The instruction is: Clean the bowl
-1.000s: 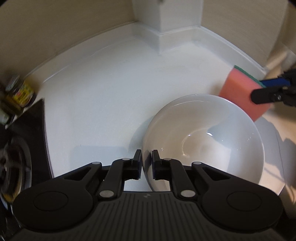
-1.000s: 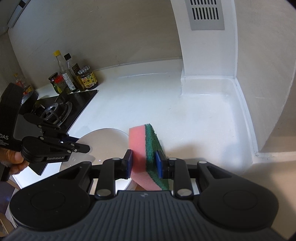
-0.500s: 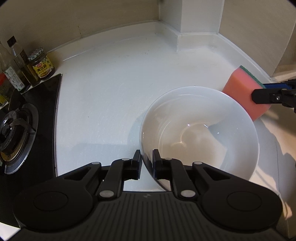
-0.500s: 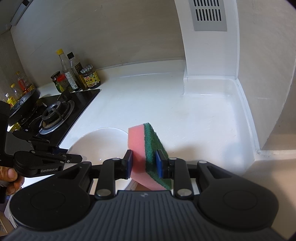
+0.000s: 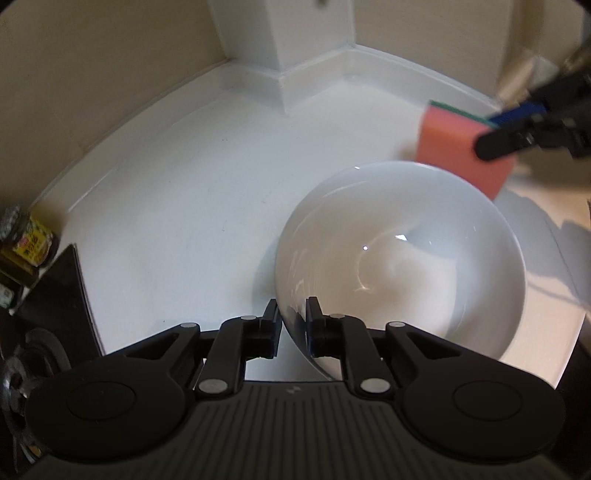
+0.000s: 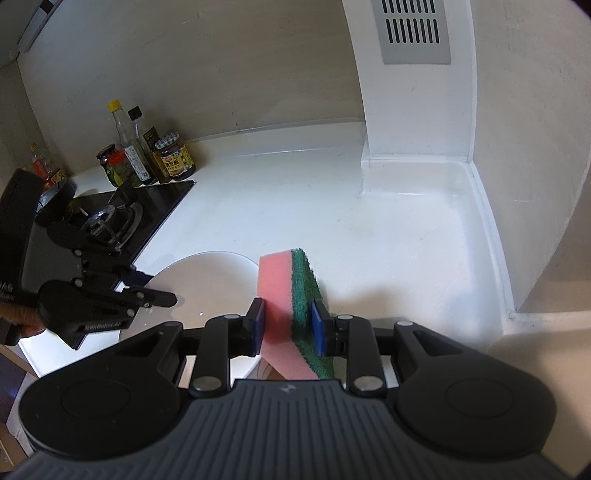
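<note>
Only readable bit is "GenRobot.AI" on the left gripper point(image 6: 157, 291) body – plus a cut-off "DAS". Jar labels point(image 6: 173, 161) by the stove are too blurry.

White counter point(image 6: 295, 206) ahead of me. Black gas hob point(image 6: 110, 221) at 10 o'clock, cluster of sauce bottles and jars point(image 6: 147, 158) behind it against the beige wall. White column with grey vent grille point(image 6: 415, 31) at 1 o'clock.
</note>
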Demonstrator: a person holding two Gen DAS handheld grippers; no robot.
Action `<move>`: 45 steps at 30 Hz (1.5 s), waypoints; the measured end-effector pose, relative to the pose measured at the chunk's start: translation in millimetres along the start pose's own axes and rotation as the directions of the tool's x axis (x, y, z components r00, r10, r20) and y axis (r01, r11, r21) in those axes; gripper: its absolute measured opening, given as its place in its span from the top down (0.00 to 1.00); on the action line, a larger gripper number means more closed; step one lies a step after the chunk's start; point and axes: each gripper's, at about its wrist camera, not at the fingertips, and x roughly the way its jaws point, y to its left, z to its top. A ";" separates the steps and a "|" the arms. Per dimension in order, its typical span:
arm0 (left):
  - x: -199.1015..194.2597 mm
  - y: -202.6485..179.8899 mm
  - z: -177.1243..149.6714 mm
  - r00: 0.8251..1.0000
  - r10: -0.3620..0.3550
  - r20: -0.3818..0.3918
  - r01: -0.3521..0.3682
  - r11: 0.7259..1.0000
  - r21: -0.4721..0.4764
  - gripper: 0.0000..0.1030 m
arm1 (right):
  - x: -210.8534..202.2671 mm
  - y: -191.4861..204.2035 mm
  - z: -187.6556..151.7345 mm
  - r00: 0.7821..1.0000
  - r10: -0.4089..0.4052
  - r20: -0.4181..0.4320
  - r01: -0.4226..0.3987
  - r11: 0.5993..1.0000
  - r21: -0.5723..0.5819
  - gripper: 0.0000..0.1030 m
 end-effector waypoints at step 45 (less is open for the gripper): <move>-5.4 -9.7 -3.9 1.000 -0.022 -0.015 0.022 1.000 0.006 0.88 | -10.8 -2.3 -5.4 1.000 0.015 -0.011 -0.015 1.000 0.000 0.78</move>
